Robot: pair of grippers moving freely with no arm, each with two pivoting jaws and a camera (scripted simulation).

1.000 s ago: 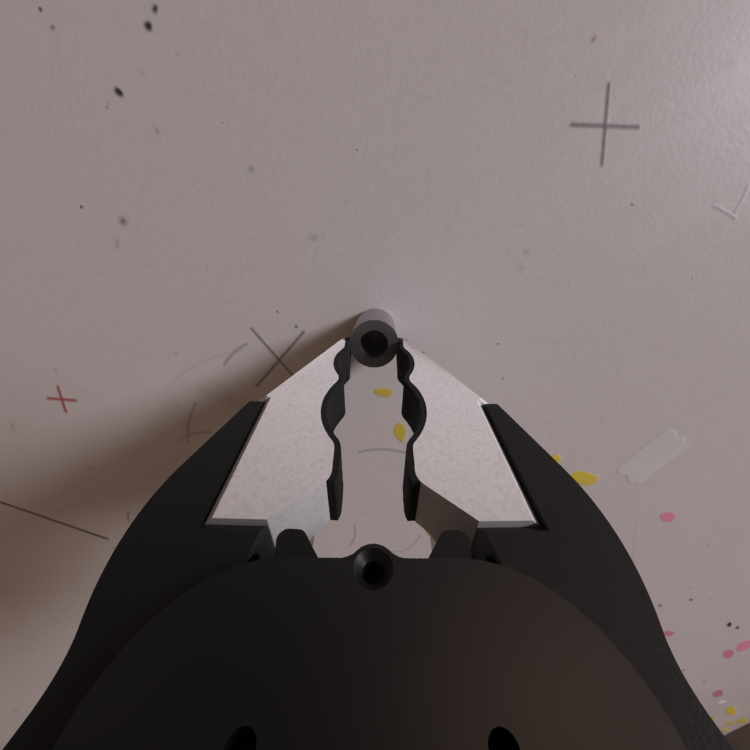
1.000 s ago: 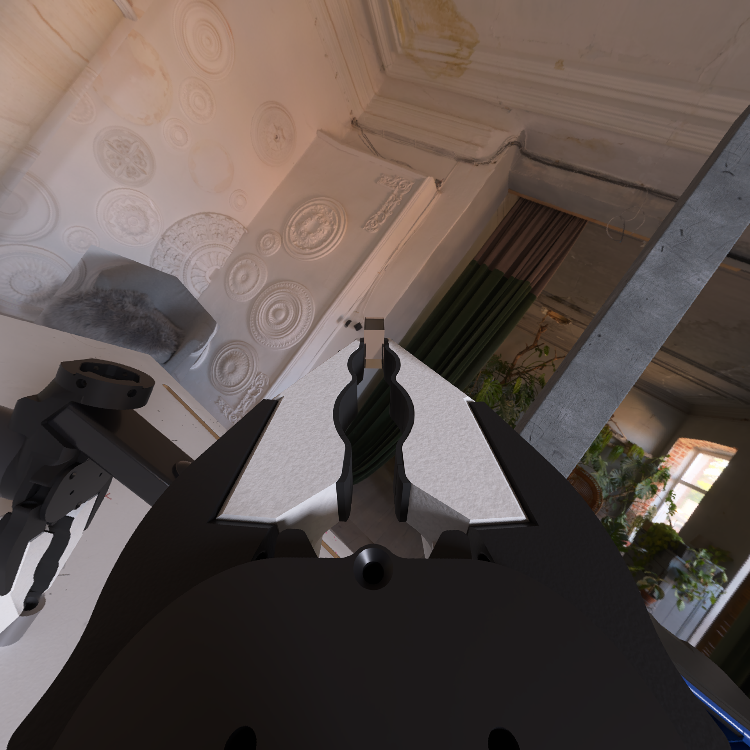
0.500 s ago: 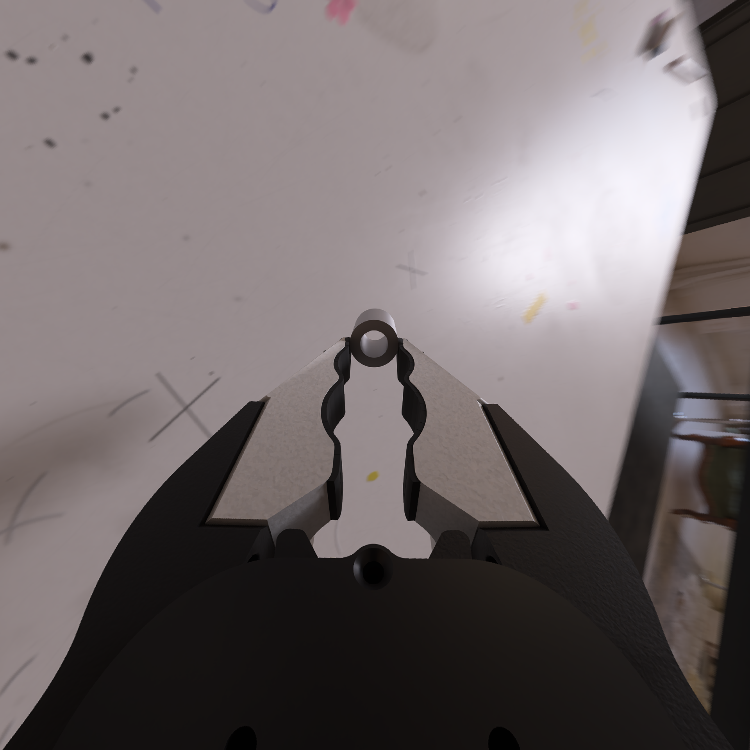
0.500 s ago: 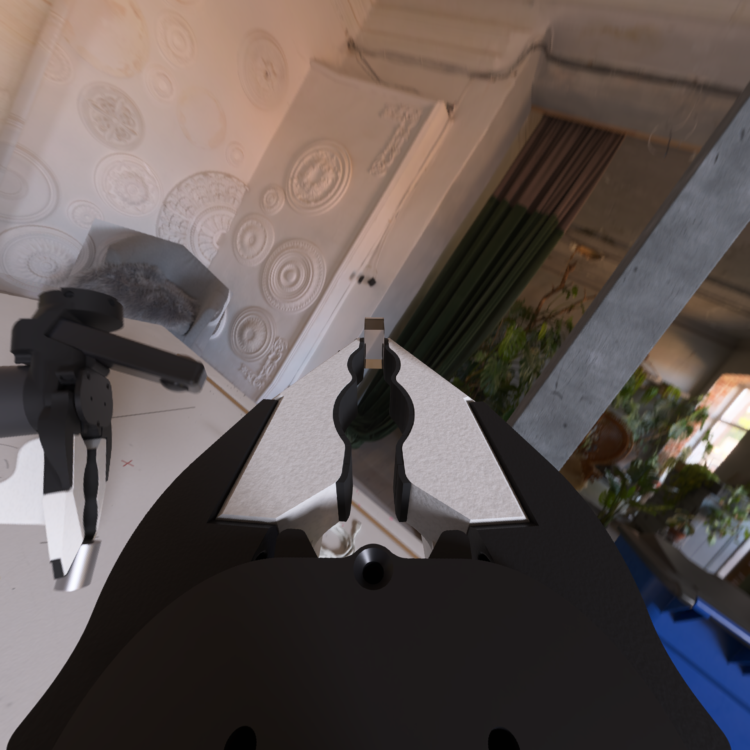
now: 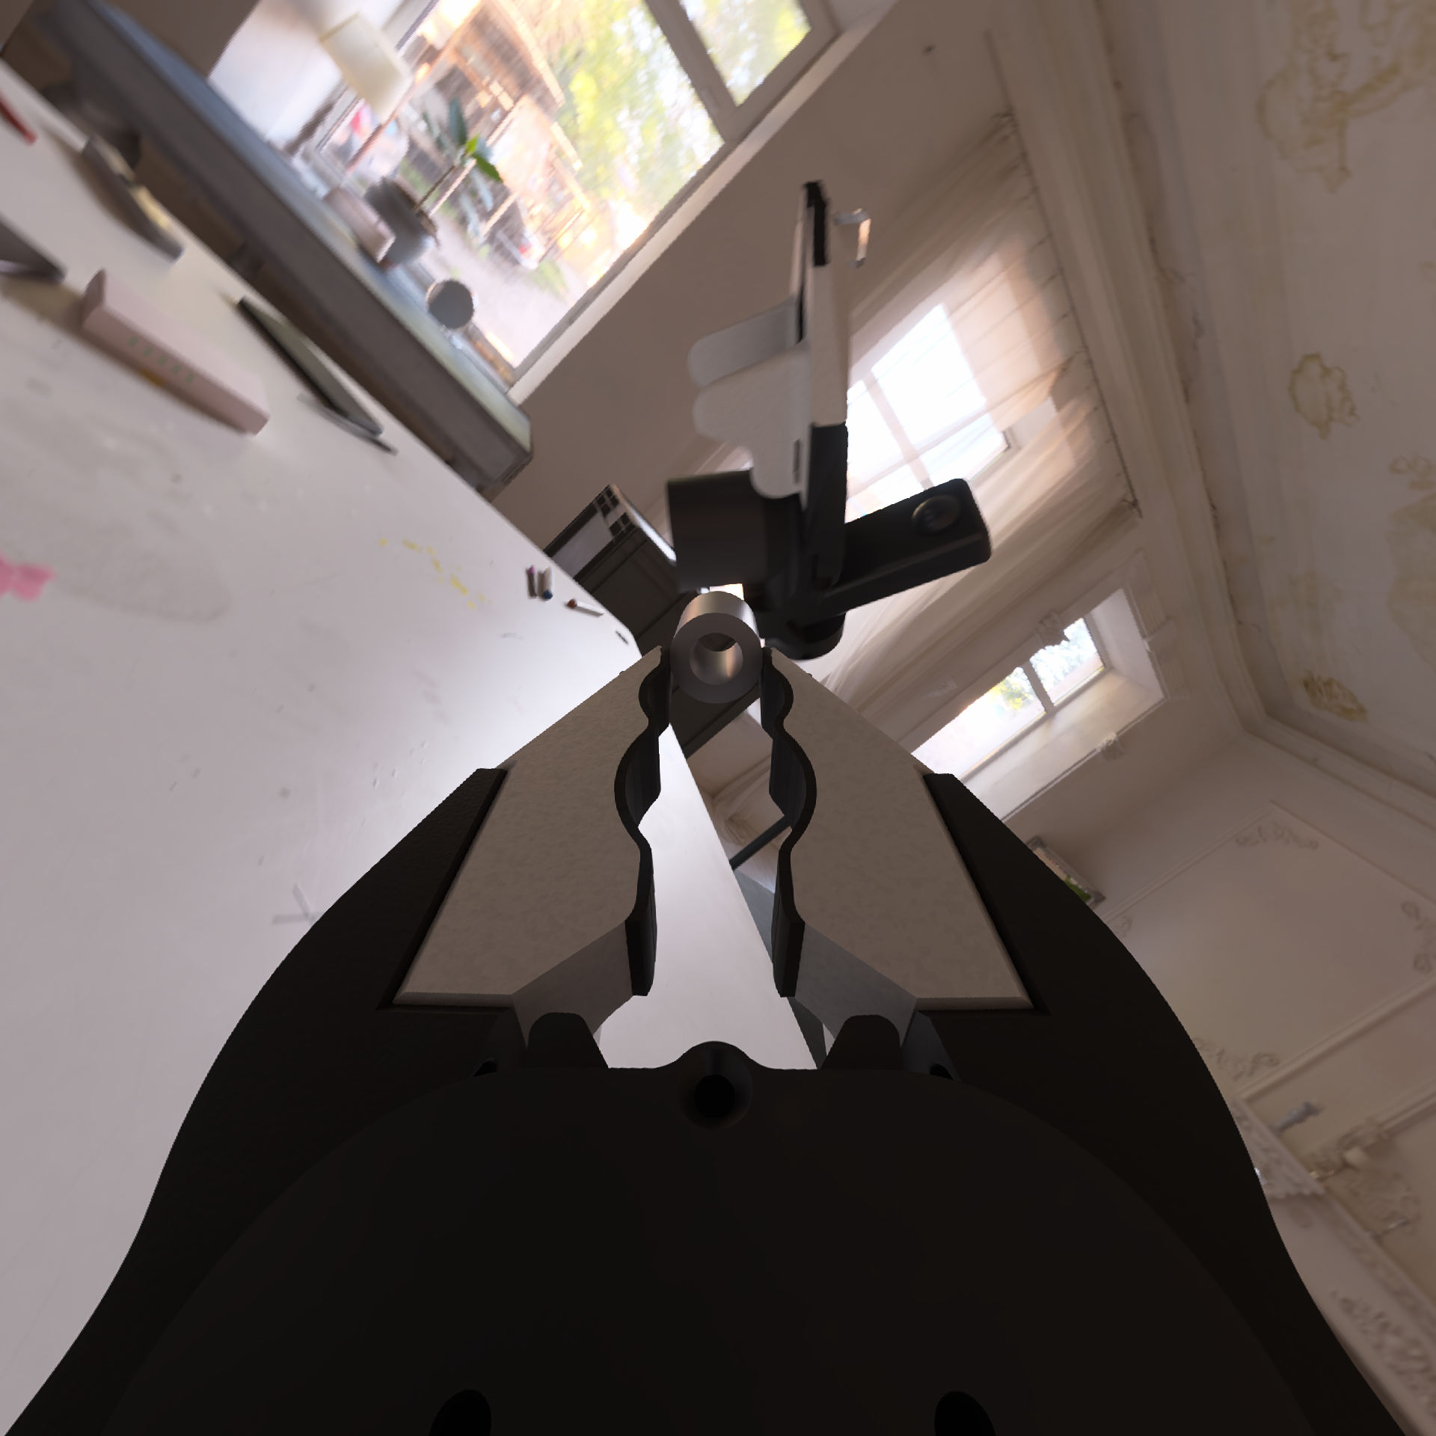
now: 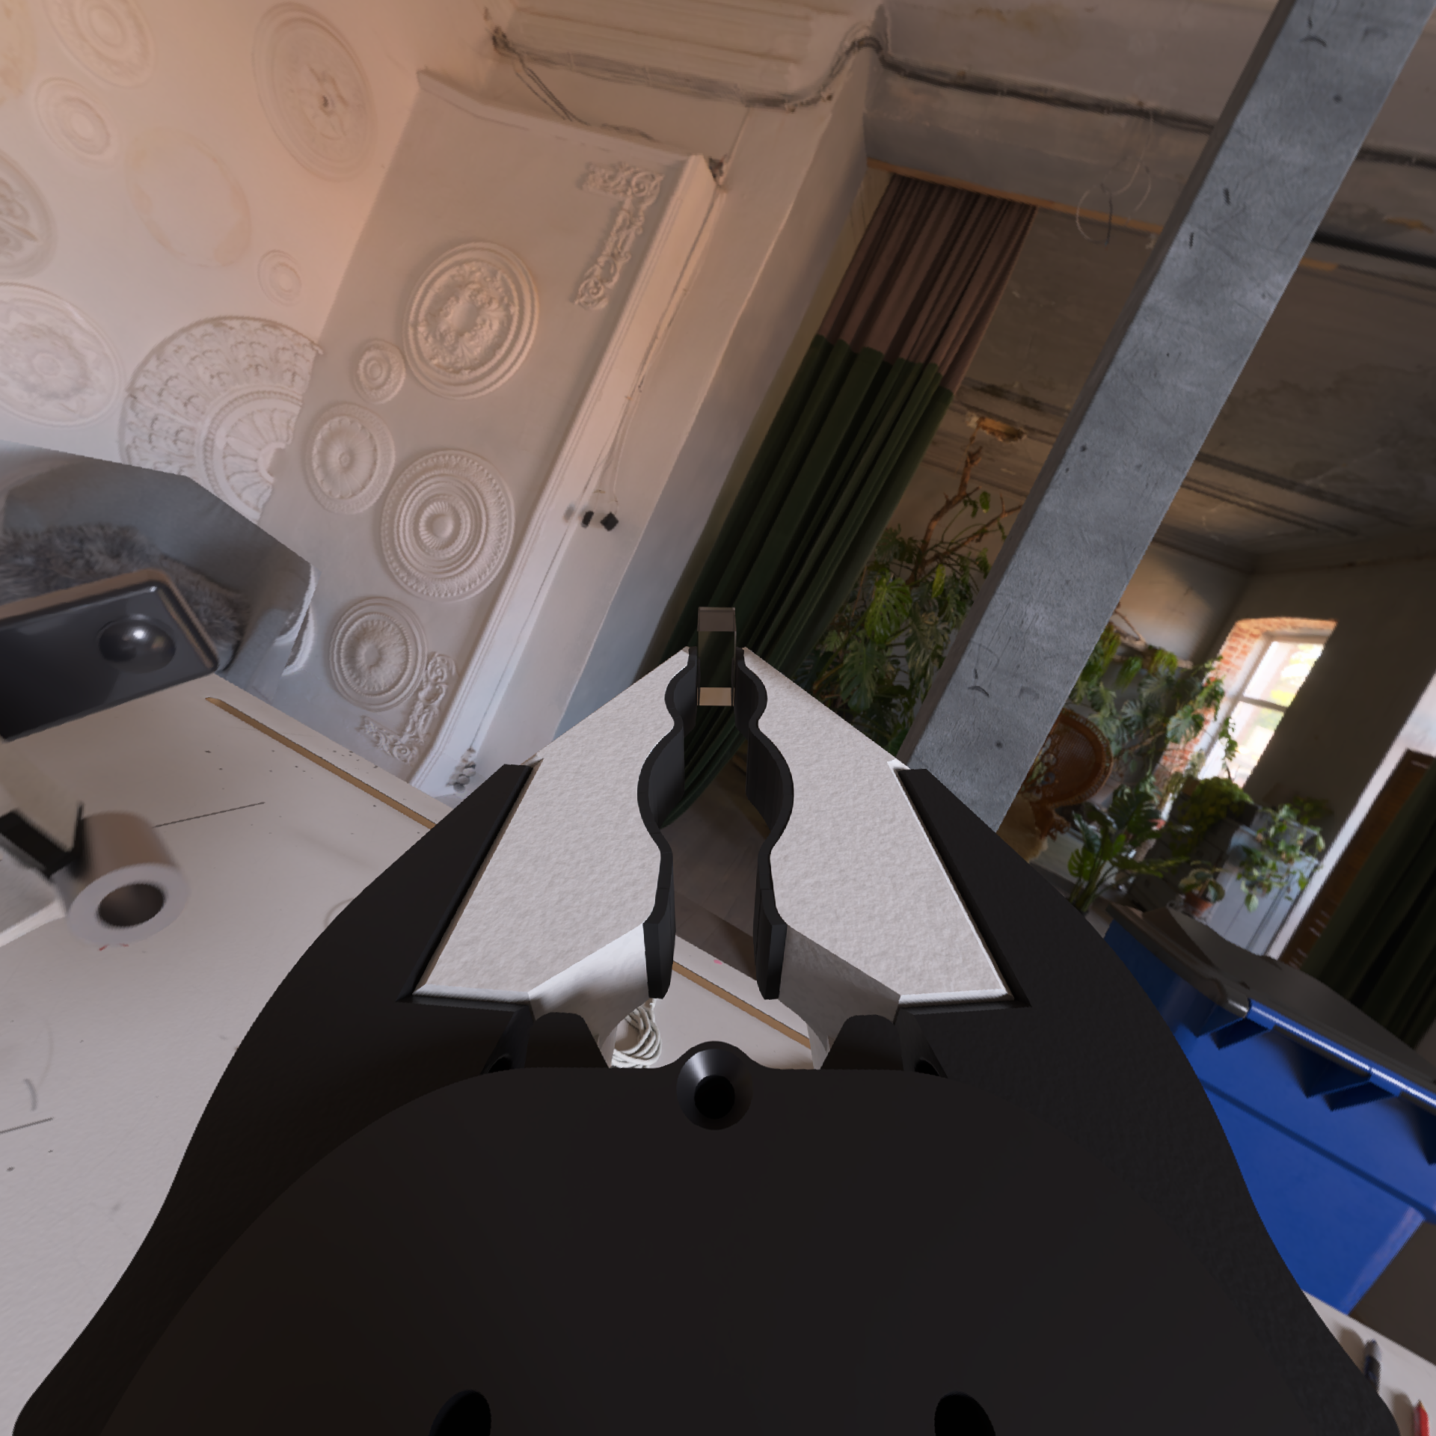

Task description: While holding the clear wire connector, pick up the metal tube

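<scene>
My left gripper (image 5: pixel 715 668) is shut on the metal tube (image 5: pixel 715 657), a short grey cylinder seen end-on at the fingertips, held well above the white table (image 5: pixel 194 699). My right gripper (image 6: pixel 716 676) is shut on the clear wire connector (image 6: pixel 716 657), a small see-through block at its fingertips, raised in the air. The right gripper also shows in the left wrist view (image 5: pixel 816 373), just beyond the tube, pointing up. The tube also shows in the right wrist view (image 6: pixel 128 886) at the left edge, with part of the left gripper (image 6: pixel 93 645).
A pink box (image 5: pixel 171 357) and dark flat items (image 5: pixel 311 373) lie at the table's far side. Small crayons (image 5: pixel 544 583) lie near its edge. A blue bin (image 6: pixel 1282 1088) stands at the right. A grey pillar (image 6: pixel 1165 388) and plants (image 6: pixel 909 622) are behind.
My left gripper has lifted the tube off the table and tilted up to face the room and the right gripper. In the right wrist view the left gripper and tube have come closer.
</scene>
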